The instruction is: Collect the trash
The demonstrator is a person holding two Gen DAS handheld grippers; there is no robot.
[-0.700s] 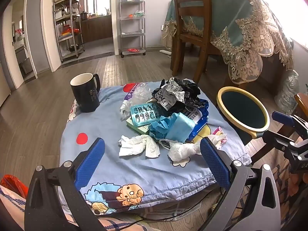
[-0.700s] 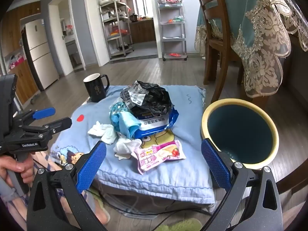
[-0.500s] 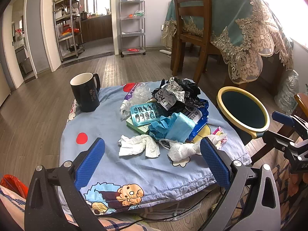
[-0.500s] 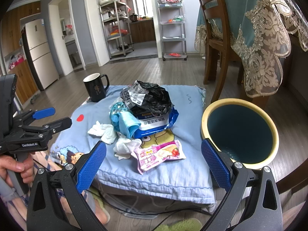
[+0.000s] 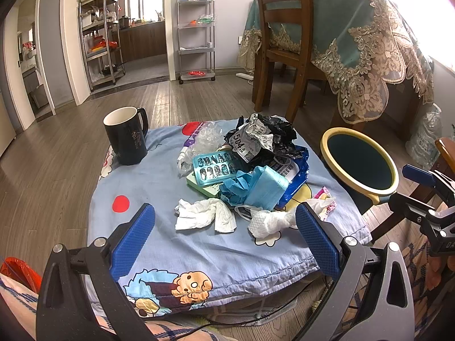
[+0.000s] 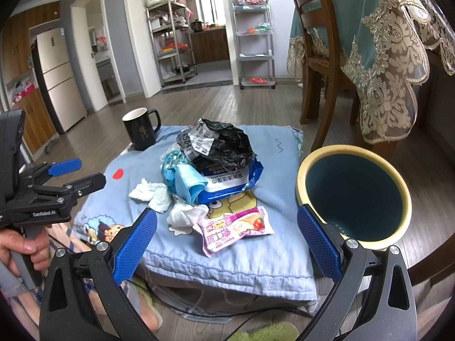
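Note:
A pile of trash lies on a blue cartoon cushion (image 5: 159, 199): a black crumpled bag (image 5: 267, 136), a blue wet-wipe pack (image 6: 230, 182), a blue face mask (image 5: 264, 187), white tissues (image 5: 204, 217), a teal blister pack (image 5: 216, 167) and a pink snack wrapper (image 6: 236, 228). A yellow-rimmed bin (image 6: 352, 196) stands right of the cushion. My left gripper (image 5: 224, 241) is open and empty, near the cushion's front edge. My right gripper (image 6: 227, 241) is open and empty, near the pink wrapper.
A black mug (image 5: 126, 136) stands on the cushion's far left corner. A wooden chair (image 5: 284, 45) and a table with a lace cloth (image 5: 369, 42) stand behind. Metal shelves (image 5: 196, 34) are at the back. Cables run under the cushion.

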